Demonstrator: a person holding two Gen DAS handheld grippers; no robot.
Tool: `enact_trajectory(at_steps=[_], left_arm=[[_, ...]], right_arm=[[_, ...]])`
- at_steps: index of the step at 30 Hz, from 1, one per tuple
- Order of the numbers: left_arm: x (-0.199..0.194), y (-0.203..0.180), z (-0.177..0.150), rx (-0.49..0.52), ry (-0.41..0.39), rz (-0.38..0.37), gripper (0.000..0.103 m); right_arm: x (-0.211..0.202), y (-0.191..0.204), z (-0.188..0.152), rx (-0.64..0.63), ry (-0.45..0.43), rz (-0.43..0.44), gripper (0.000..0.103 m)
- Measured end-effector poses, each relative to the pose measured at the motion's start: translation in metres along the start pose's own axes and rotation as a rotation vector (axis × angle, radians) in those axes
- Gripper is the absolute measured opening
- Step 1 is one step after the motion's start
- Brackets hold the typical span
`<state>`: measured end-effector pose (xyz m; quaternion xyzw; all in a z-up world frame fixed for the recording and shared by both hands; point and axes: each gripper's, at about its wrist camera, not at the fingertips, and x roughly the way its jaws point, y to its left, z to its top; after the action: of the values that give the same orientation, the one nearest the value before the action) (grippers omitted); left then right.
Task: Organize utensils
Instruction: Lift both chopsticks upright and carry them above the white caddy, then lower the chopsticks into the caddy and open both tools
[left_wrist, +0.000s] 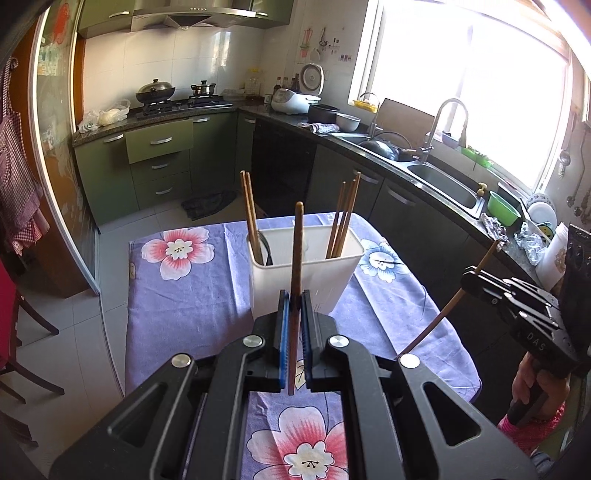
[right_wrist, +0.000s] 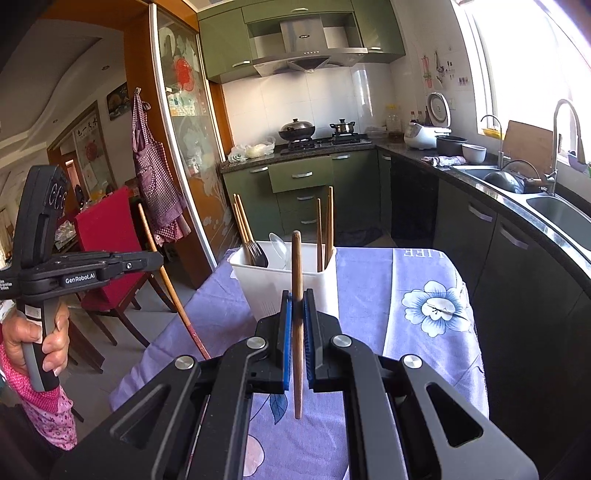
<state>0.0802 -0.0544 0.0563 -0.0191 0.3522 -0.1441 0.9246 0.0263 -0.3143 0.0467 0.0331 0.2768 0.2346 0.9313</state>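
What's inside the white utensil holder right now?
The white utensil holder has chopsticks at its left end and right end, plus a dark fork and a clear spoon. Its walls hide their lower ends.

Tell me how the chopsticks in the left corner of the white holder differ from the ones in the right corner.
In the left wrist view, the left-corner chopsticks lean left beside dark utensil heads; the right-corner chopsticks lean right, with no other utensils seen beside them. Two tips show at left, more at right. Both groups are brown wood, standing in the white holder.

L gripper (left_wrist: 294, 297) clamps chopstick (left_wrist: 296, 258), holder (left_wrist: 306, 273) behind – white, prob. plastic
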Motion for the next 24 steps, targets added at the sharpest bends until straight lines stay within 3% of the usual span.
enact_trajectory(at_steps=[9,17,24], left_arm=[[-0.019,-0.023,0.054,0.073,-0.052,-0.044,0.006],[-0.019,-0.028,0.105,0.088,-0.11,-0.001,0.006],[0.003,-0.031,0.133,0.111,-0.111,0.055,0.006]], right_arm=[[0.005,-0.009,-0.003,0.02,0.013,0.01,0.007],[0.004,-0.017,-0.006,0.031,0.016,0.006,0.007],[0.005,-0.02,-0.007,0.04,0.021,0.003,0.007]])
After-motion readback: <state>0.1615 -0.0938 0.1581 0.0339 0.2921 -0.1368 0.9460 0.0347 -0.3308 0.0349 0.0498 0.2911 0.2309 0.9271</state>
